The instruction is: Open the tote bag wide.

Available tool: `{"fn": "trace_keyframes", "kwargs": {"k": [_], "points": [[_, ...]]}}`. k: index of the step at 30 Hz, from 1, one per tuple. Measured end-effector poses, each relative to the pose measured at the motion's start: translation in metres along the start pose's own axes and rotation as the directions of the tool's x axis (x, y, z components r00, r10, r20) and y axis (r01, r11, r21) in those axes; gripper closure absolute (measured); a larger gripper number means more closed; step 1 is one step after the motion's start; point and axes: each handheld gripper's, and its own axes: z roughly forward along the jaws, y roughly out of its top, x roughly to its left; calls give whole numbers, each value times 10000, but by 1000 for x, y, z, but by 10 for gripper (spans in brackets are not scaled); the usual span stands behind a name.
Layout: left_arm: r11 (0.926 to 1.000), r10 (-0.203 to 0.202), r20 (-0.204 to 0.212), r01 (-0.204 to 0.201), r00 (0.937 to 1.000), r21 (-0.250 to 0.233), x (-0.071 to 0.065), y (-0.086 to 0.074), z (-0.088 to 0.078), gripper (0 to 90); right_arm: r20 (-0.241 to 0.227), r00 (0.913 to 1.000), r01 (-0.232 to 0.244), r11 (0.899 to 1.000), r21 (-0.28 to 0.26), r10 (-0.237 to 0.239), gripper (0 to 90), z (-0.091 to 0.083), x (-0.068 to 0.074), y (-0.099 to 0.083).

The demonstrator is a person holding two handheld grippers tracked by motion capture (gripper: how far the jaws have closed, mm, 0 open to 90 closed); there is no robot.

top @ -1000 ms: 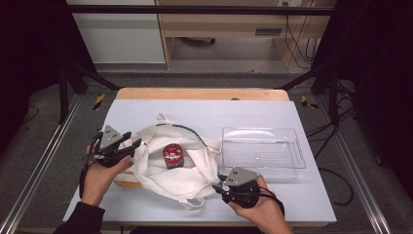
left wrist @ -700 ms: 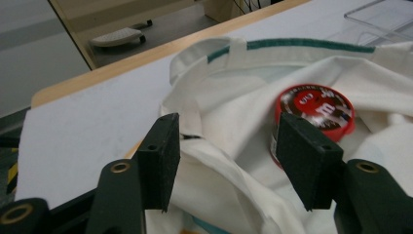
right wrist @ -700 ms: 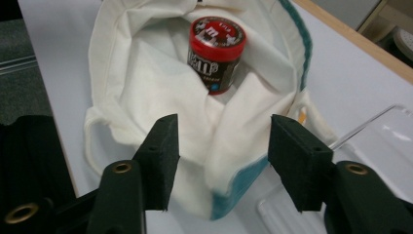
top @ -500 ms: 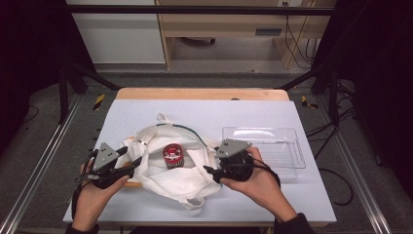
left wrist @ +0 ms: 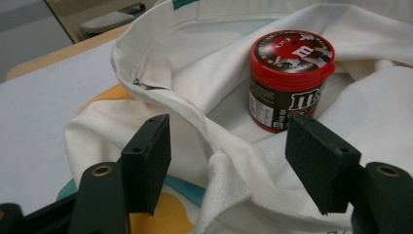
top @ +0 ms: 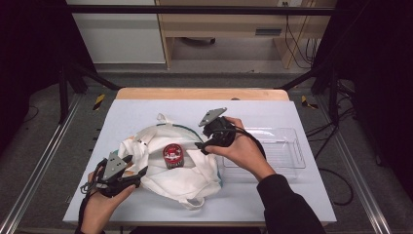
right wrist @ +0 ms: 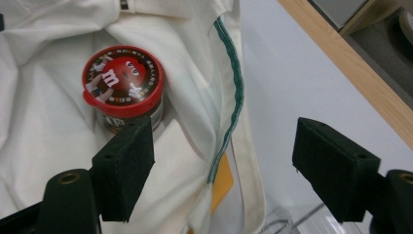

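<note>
A white cloth bag (top: 187, 170) lies crumpled on the table with its mouth open. A red-lidded candy jar (top: 172, 155) stands upright in the mouth. My left gripper (top: 138, 173) is at the bag's left edge. Its jaws have just been opening, and the bag's folded hem (left wrist: 195, 117) lies loosely between them, with the jar (left wrist: 290, 80) beyond. My right gripper (top: 202, 141) hovers over the bag's right rim. Its jaws have also just been opening and nothing is between them (right wrist: 224, 141). Below them are the jar (right wrist: 122, 85) and the green-stitched bag edge (right wrist: 234, 97).
A clear plastic tray (top: 285, 146) sits on the table just right of the bag, behind my right hand. The pale blue tabletop (top: 131, 112) ends in a wooden strip (top: 202, 93) at the back. Metal rails run along both sides.
My right gripper rose from the bag's near right corner and moved back and left to the right rim. The left gripper slid toward the near edge. Both pairs of jaws stand wider.
</note>
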Motion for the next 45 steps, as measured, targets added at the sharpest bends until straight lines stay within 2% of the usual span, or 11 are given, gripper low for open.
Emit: {"fn": "trace_keyframes", "kwargs": {"k": [7, 12, 14, 22, 29, 31, 34, 37, 38, 41, 45], "points": [[9988, 7, 196, -17, 9998, 494, 1, -7, 5, 409, -294, 9995, 83, 9981, 604, -66, 284, 35, -5, 7], [9988, -63, 425, 42, 9991, 495, 0, -8, 5, 530, -507, 9987, 106, 9964, 842, -63, 336, 52, -8, 6], [9988, 75, 395, -94, 9992, 478, -2, -8, 6, 552, -630, 9980, 144, 9952, 967, -83, 347, 57, -9, 5], [9990, 174, 337, -187, 9993, 395, -3, -7, 5, 587, -985, 9950, 279, 9917, 1257, -155, 370, 73, -5, 5], [9993, 244, 252, -251, 9994, 263, -3, -7, 4, 657, -992, 9942, 561, 9880, 1439, -420, 408, 80, -1, 5], [9993, 245, 279, -253, 9993, 266, -3, -7, 4, 677, -1089, 9929, 646, 9863, 1519, -483, 439, 82, 1, 6], [9994, 243, 275, -250, 9993, 247, -3, -7, 4, 691, -1088, 9909, 983, 9775, 1866, -789, 519, 86, 7, 10], [9992, 265, 289, -273, 9992, 279, -1, -7, 3, 696, -849, 9900, 1282, 9698, 2073, -1127, 637, 89, 11, 15], [9994, 227, 313, -235, 9993, 271, -1, -7, 3, 701, -698, 9914, 1235, 9686, 2158, -1109, 686, 89, 12, 17], [9991, 221, 358, -233, 9991, 340, 0, -7, 2, 728, -550, 9942, 1024, 9725, 2091, -929, 804, 86, 10, 19], [9981, 342, 360, -360, 9988, 492, 1, -8, 2, 787, -295, 9972, 724, 9797, 1867, -681, 843, 80, 7, 21]]}}
